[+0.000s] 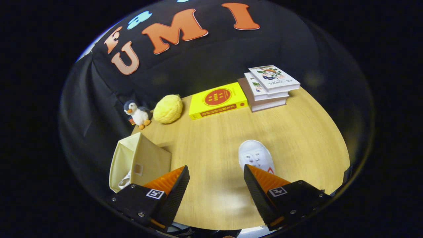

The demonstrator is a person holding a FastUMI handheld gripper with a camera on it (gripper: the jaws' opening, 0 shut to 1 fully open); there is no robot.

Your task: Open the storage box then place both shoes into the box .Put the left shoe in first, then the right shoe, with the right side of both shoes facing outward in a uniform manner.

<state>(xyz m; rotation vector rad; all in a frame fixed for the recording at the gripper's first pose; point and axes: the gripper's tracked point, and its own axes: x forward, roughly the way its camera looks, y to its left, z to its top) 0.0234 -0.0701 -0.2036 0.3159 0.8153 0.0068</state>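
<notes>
We are holding the gripper [216, 180] above the table [297, 132] w/ fingers spread wide apart, nothing between them. Just ahead of the right finger, partly hidden behind its tip, the white shoe [255, 156] is lying toe away from us. By the left finger, the storage box [140, 160] is standing open; something white, prob. the first shoe, is showing inside. Step in hand, as we are judging it: fetching shoe no. 2. Next move: shifting right, straddling the shoe. Beyond: penguin toy [138, 114], yellow ball [168, 108], yellow book [218, 100], book stack [267, 87].

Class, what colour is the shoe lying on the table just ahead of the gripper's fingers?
White shoe, clearest in the gripper view; the gripper is open.
</notes>
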